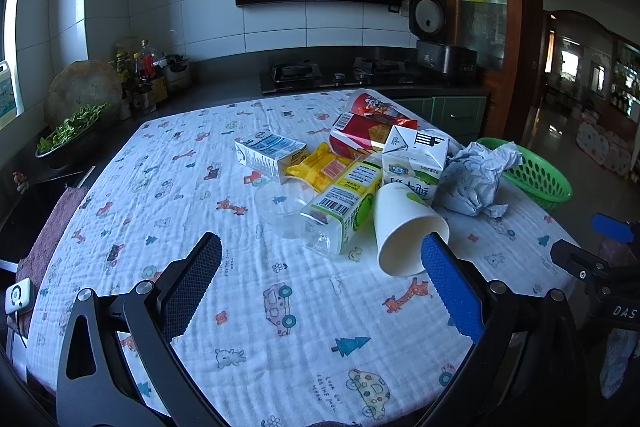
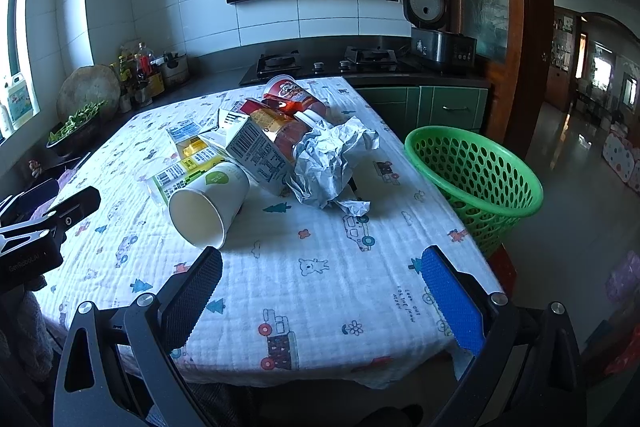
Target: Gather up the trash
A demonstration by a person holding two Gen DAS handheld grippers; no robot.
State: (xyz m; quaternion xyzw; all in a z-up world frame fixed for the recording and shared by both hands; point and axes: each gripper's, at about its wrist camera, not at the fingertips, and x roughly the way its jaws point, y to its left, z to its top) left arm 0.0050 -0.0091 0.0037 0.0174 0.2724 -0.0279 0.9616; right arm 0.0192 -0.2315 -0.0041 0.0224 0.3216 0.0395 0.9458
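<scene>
A pile of trash lies on the patterned tablecloth: a tipped white paper cup, a green-labelled clear bottle, a clear plastic cup, a yellow wrapper, milk cartons, red snack packs and crumpled paper. A green basket stands off the table's right edge. My left gripper is open and empty, just short of the paper cup. My right gripper is open and empty over bare cloth.
A stove and a rice cooker sit on the counter behind the table. Bottles and a bowl of greens stand at the left. The other gripper's body shows at each view's edge.
</scene>
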